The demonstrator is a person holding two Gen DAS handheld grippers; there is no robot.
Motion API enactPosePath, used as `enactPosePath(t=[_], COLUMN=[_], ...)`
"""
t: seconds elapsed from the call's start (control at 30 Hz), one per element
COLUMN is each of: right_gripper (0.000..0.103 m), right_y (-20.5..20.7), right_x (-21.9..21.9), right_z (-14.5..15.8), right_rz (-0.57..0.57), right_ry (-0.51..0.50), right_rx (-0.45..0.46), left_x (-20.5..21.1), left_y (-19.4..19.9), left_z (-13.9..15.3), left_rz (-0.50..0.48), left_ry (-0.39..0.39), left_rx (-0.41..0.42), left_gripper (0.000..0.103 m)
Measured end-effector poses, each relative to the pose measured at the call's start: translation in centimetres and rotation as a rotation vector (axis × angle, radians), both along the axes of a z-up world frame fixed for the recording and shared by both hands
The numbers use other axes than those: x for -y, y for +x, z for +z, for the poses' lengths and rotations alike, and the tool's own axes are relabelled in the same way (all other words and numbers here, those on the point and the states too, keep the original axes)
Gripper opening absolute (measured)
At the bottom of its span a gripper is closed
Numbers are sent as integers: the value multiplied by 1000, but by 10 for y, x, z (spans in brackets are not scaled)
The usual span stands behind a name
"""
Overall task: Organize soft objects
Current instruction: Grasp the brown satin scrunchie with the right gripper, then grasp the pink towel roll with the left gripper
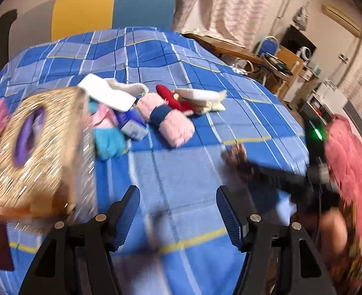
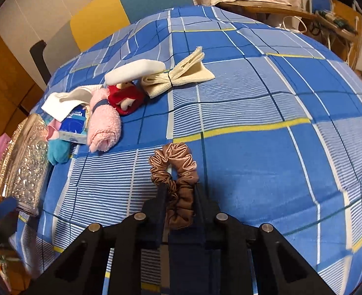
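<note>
At the lower centre of the right wrist view, the right gripper is pinching a brown satin scrunchie, whose ruffled loop sticks out past the fingertips above the blue plaid bedsheet. In the left part of that frame lies a heap of soft things: a rolled pink towel with a dark band, a red plush piece, a white foam pad, a cream cloth bundle tied at its middle, a turquoise sock and a blue tissue packet. A glittery box sits at the left edge of the bed.

In the left wrist view, the left gripper is spread wide with nothing between its blue pads, low over the bedsheet. The same glittery box fills the left of the frame, blurred, and the right gripper with the scrunchie appears blurred at centre right.
</note>
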State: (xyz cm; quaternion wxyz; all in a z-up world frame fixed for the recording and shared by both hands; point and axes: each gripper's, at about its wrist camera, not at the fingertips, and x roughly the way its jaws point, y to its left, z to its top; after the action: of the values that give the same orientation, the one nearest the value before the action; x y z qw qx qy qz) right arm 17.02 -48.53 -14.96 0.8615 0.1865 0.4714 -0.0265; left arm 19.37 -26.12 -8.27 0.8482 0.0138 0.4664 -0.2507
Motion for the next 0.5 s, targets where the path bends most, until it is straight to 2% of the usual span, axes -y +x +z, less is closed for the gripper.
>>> enactPosePath(t=[0.07, 0.2, 0.33, 0.43, 0.5], right_gripper=[22, 22, 22, 22, 22], right_y=[1, 5, 8, 9, 10], right_x=[3, 5, 13, 16, 15], right_z=[0, -1, -3, -3, -3], right_rz=[-19, -16, -47, -56, -52], right_ry=[29, 51, 120, 148, 146], right_rx=[-9, -13, -22, -29, -34], left_x=[17, 49, 70, 81, 82], left_y=[19, 53, 91, 112, 119], left_z=[-3, -11, -31, -51, -64], left_rz=[35, 61, 111, 144, 129], left_ry=[18, 74, 102, 170, 162], left_rx=[-12, 16, -39, -68, -109], left_gripper=[66, 66, 66, 66, 62])
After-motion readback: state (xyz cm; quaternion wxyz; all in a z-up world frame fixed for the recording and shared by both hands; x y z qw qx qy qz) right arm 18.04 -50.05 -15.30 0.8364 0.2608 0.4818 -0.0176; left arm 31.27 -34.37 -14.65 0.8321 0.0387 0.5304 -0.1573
